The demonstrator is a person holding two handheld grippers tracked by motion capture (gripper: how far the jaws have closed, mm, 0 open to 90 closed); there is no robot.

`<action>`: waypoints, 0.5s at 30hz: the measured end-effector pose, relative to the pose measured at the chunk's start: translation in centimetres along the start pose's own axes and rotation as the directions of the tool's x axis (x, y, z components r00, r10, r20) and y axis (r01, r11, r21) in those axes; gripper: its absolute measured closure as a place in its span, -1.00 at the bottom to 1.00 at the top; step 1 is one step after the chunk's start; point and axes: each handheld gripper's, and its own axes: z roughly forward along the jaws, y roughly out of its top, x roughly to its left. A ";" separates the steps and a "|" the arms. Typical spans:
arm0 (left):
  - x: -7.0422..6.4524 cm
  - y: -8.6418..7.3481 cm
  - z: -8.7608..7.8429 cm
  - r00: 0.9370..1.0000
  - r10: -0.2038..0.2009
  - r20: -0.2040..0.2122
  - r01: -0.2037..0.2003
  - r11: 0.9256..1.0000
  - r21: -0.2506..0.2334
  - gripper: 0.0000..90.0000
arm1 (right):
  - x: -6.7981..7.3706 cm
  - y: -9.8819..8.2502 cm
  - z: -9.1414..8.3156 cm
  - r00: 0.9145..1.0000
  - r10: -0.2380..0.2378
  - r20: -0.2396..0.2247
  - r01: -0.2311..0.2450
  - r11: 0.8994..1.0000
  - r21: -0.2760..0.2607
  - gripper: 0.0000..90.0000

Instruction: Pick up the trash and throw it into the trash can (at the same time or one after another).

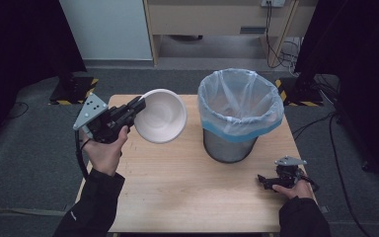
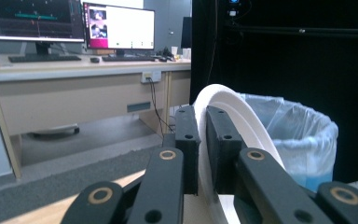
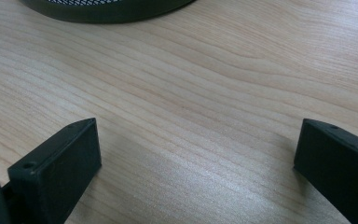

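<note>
Gripping smooth round white bowl [image 1: 162, 115]

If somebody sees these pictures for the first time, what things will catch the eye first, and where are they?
First comes the white bowl, tilted on its side above the left part of the wooden table, its rim pinched by the left gripper. Just right of it stands the mesh bin, lined with a pale blue bag. At the near right corner, the right gripper rests on the table with its fingers wide apart.
</note>
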 end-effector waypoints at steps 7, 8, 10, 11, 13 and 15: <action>-0.7 2.4 1.4 1.000 0.027 0.000 -0.027 0.999 -0.033 0.86 | 0.0 0.0 0.0 1.000 0.000 0.000 0.000 1.000 0.000 -0.98; -0.8 2.7 1.6 1.000 0.030 0.001 -0.030 0.999 -0.037 0.86 | 0.0 0.0 0.0 1.000 0.000 0.000 0.000 1.000 0.000 -0.98; -1.1 3.2 2.1 0.999 0.036 0.004 -0.036 0.998 -0.043 0.86 | 0.0 0.0 0.0 1.000 0.000 0.000 0.000 1.000 0.000 -0.98; -1.2 3.4 2.3 0.999 0.037 0.006 -0.037 0.998 -0.045 0.86 | 0.0 0.0 0.0 1.000 0.002 0.000 -0.002 1.000 -0.001 -0.98; -1.5 3.7 2.8 0.999 0.043 0.010 -0.043 0.998 -0.048 0.86 | 0.0 0.0 0.0 1.000 0.002 0.000 -0.002 1.000 -0.001 -0.98; -1.8 3.9 3.3 0.999 0.044 0.017 -0.044 0.998 -0.051 0.85 | 0.0 0.0 0.0 1.000 0.003 0.000 -0.003 1.000 -0.001 -0.98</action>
